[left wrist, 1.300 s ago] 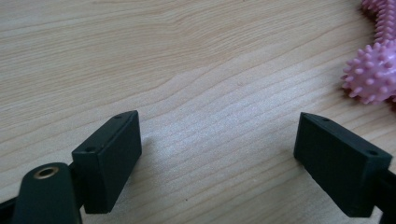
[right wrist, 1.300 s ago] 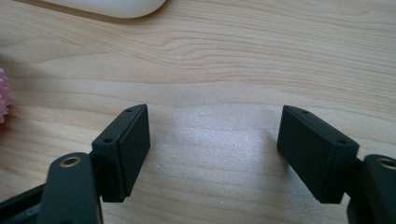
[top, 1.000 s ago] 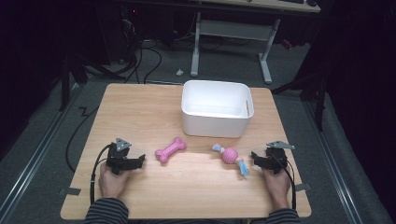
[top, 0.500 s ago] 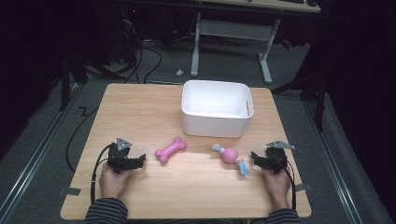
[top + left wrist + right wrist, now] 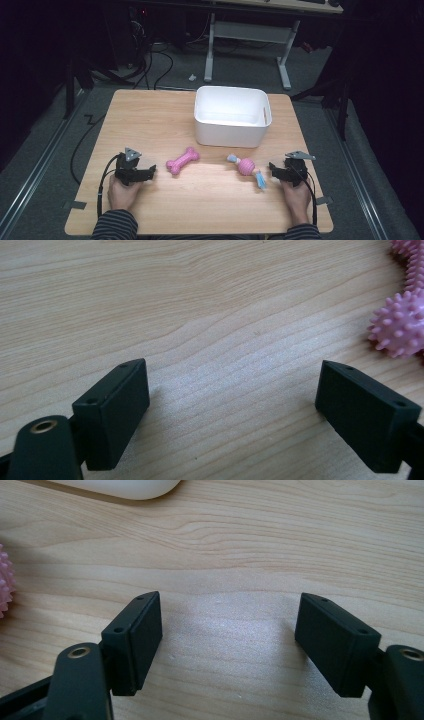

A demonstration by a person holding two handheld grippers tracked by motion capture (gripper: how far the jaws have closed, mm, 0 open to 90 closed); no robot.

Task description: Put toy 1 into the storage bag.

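Note:
A pink spiky bone toy [image 5: 182, 160] lies on the wooden table [image 5: 150, 120], left of centre. A pink spiky ball toy with blue rope ends [image 5: 246, 167] lies to its right. My left gripper [image 5: 150, 172] rests on the table just left of the bone, jaws wide open over bare wood [image 5: 232, 400], with the bone's knobbly end [image 5: 400, 325] at the upper right of its view. My right gripper [image 5: 272, 170] rests just right of the ball toy, open, nothing between its jaws [image 5: 230, 640]; the pink ball's edge [image 5: 4, 587] shows at the left.
A white rectangular bin [image 5: 232, 116] stands at the back centre of the table, its rounded corner [image 5: 125, 487] at the top of the right gripper view. Cables and desk legs lie on the floor behind the table.

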